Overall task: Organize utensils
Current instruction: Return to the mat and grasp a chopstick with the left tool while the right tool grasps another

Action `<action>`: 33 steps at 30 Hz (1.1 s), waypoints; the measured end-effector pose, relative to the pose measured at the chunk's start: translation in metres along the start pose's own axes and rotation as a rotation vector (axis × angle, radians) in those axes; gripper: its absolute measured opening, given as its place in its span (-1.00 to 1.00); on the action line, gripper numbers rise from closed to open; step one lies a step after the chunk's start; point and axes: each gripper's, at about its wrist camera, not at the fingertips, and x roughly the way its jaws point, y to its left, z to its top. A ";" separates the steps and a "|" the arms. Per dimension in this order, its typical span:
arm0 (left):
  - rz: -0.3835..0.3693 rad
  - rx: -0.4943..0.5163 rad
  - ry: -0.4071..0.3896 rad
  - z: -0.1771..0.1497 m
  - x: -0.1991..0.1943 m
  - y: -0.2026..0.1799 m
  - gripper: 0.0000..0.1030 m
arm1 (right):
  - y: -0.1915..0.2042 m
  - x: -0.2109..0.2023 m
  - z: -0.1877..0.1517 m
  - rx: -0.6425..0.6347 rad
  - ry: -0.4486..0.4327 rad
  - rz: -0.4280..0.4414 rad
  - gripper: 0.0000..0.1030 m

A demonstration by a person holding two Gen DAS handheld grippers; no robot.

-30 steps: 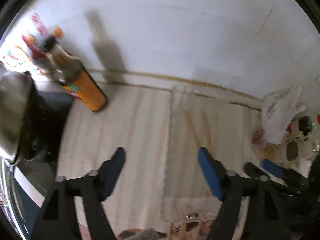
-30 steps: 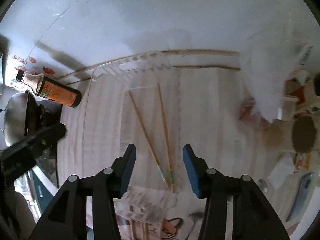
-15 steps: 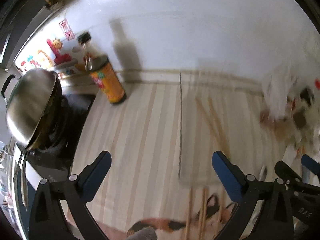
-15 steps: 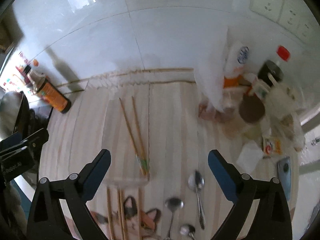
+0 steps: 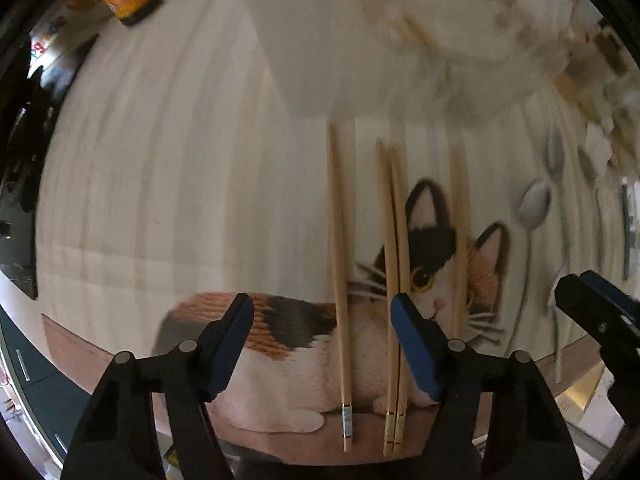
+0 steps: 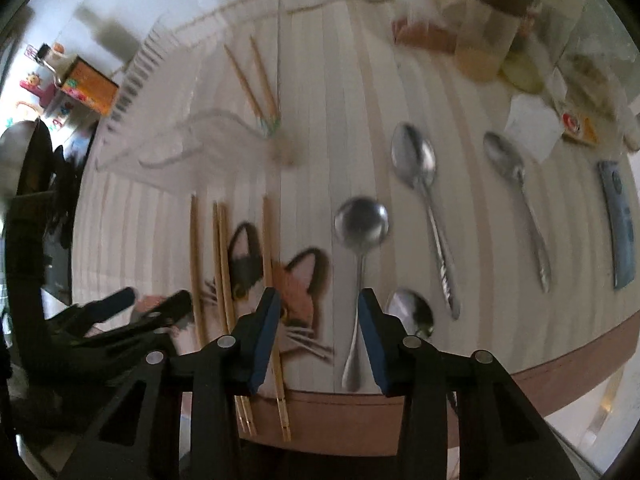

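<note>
Several wooden chopsticks (image 5: pixel 339 264) lie side by side on a cat-print mat (image 5: pixel 440 240) near the table's front edge; they also show in the right wrist view (image 6: pixel 219 264). My left gripper (image 5: pixel 322 312) is open and low, straddling the leftmost chopstick. My right gripper (image 6: pixel 317 312) is open and empty, just left of a round-bowled spoon (image 6: pixel 361 232). More spoons (image 6: pixel 420 184) lie to the right. Two green-tipped chopsticks (image 6: pixel 256 80) lie in a clear tray (image 6: pixel 168 136) further back.
An orange-labelled bottle (image 6: pixel 86 86) stands at the back left by a stove and pan (image 6: pixel 24 148). Jars and packets (image 6: pixel 492 20) crowd the back right. A blue remote-like object (image 6: pixel 618 220) lies at the right. The table's brown front edge (image 6: pixel 520 384) is close.
Both grippers have dropped and pulled back from the tray to the front of the table. The jaws of both stand narrower than half a second ago. The loose chopsticks and spoons have come into view.
</note>
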 end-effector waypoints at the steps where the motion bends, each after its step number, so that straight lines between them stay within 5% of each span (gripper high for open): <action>1: 0.005 0.007 0.005 0.000 0.005 -0.002 0.20 | 0.000 0.004 -0.001 -0.001 0.006 -0.001 -0.17; 8: 0.011 0.055 0.005 -0.008 0.007 0.000 -0.90 | 0.005 0.031 -0.013 0.002 0.064 -0.013 -0.17; 18: 0.023 0.057 0.005 -0.029 0.006 0.029 -0.91 | 0.041 0.070 -0.030 -0.123 0.119 -0.068 -0.20; 22: 0.024 0.061 -0.003 -0.035 0.006 0.027 -0.91 | 0.038 0.067 -0.033 -0.137 0.106 -0.169 -0.86; 33: 0.007 0.064 0.001 -0.036 0.006 0.039 -0.88 | 0.021 0.060 -0.037 -0.093 0.101 -0.185 -0.85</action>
